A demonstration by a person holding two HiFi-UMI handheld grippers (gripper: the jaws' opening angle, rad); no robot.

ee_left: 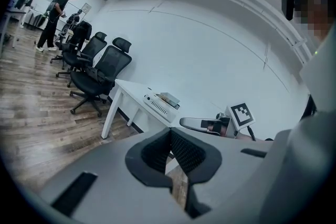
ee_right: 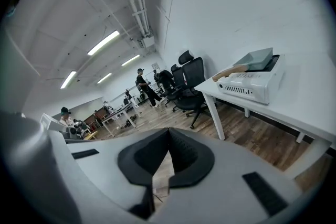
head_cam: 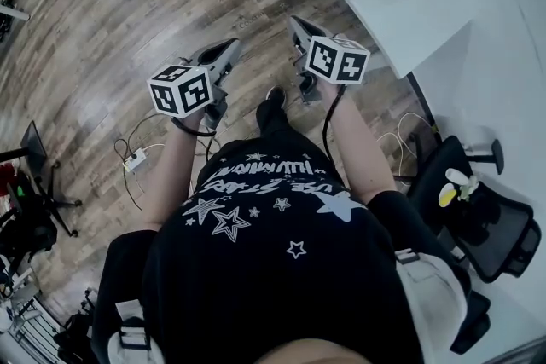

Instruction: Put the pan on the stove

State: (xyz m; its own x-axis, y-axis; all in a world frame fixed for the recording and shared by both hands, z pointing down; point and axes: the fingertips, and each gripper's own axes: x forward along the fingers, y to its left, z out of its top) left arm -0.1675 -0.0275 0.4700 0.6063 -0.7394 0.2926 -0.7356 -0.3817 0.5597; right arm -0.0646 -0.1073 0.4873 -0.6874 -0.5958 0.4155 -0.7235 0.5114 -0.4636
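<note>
While we faced the white bench [head_cam: 426,4] at far right, our left gripper [head_cam: 232,45] and right gripper [head_cam: 296,23] (both empty) had fingers clenched.

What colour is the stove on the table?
The stove is white, clearest in the right gripper view.

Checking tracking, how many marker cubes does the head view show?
2. The left cube sits on the left gripper, the right cube on the right gripper. None seems hidden.
</note>
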